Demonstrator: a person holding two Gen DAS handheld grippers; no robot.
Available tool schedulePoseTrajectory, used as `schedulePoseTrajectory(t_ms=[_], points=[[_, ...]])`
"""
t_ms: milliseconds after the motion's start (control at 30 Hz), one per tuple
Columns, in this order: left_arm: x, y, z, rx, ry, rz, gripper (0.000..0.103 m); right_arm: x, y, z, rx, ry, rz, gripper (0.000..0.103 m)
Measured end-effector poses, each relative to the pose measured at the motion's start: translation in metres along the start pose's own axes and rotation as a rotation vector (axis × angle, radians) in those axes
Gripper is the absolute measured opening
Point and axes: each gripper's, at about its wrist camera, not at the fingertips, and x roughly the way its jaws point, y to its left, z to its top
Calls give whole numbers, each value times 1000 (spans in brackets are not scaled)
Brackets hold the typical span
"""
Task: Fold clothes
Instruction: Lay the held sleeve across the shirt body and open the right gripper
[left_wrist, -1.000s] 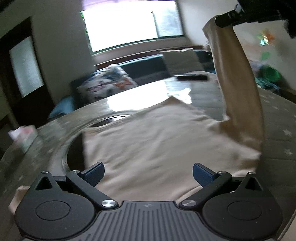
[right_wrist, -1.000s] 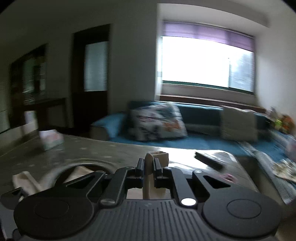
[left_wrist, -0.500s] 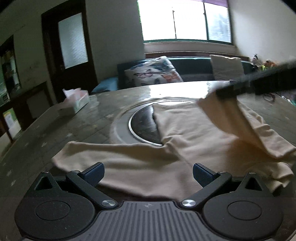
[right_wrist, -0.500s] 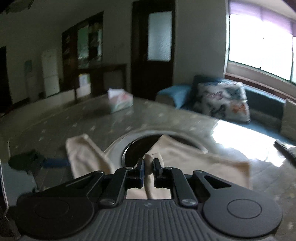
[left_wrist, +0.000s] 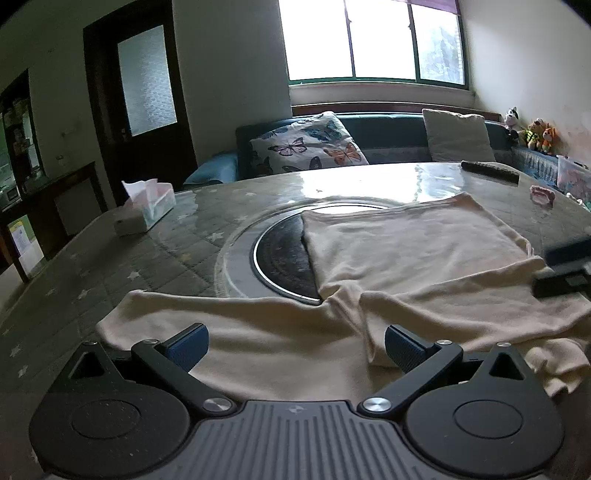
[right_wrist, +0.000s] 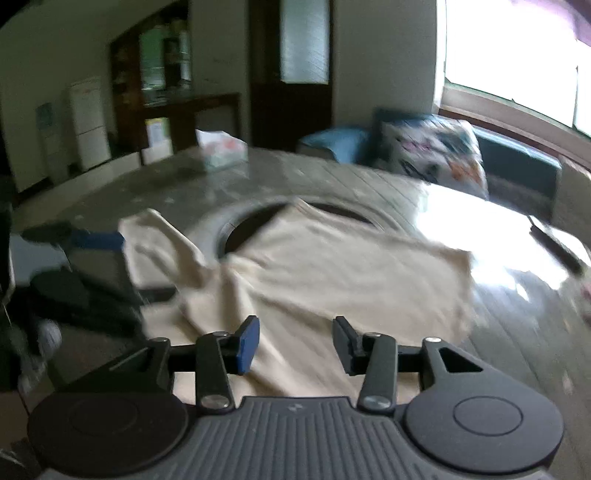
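a cream, soft-knit garment (left_wrist: 406, 258) is lying spread on a round table (left_wrist: 184, 236) that is wearing a quilted grey cover with small pale stars under a glossy clear sheet. part of the cloth is draping over the dark circular plate (left_wrist: 280, 254) with a metal ring sunk in the table's middle. one long sleeve (left_wrist: 207, 314) is stretching flat toward the left edge, while the other side is lying folded inward in rumpled layers.

the left gripper (left_wrist: 295, 345) is hovering low over the near hem with its blue ribbed pads wide apart, nothing between them but cloth lying below. the right gripper (right_wrist: 295, 345) is opening its jaws; the pads are standing clear of the fabric underneath, pinching nothing.

a rectangular tissue box (left_wrist: 146, 212) is sitting far left, and a slim dark remote (left_wrist: 489, 171) is resting near the far edge. a butterfly-print cushion (left_wrist: 310, 146) is leaning on the blue sofa behind.
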Motion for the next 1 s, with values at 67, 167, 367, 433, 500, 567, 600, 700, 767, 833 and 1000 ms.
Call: schedulePoseTrajectory(t_ms=[67, 167, 367, 433, 500, 567, 600, 700, 767, 833, 1000], points=[[3, -4, 3, 2, 6, -1, 103, -3, -16, -17, 42, 20, -32, 49], [7, -11, 5, 10, 17, -4, 103, -3, -36, -37, 115, 42, -50, 49], [15, -19, 5, 30, 48, 10, 103, -4, -54, -55, 161, 56, -39, 52], [19, -19, 5, 27, 59, 17, 103, -6, -57, -51, 150, 43, -39, 53], [23, -20, 6, 19, 74, 23, 103, -5, -59, -44, 137, 24, -50, 53], [25, -21, 7, 17, 80, 31, 103, -1, -60, -37, 127, 7, -57, 53], [26, -22, 7, 19, 83, 40, 103, 1, -61, -33, 123, -1, -60, 54], [30, -21, 7, 20, 100, 65, 103, 15, -56, -26, 98, 3, -70, 54], [30, -18, 6, 17, 113, 81, 103, 24, -52, -22, 79, 9, -73, 54], [28, -14, 5, 11, 113, 88, 103, 32, -45, -18, 48, 10, -61, 56], [22, -4, 2, 2, 119, 118, 103, 51, -22, -6, -33, 6, -18, 59]])
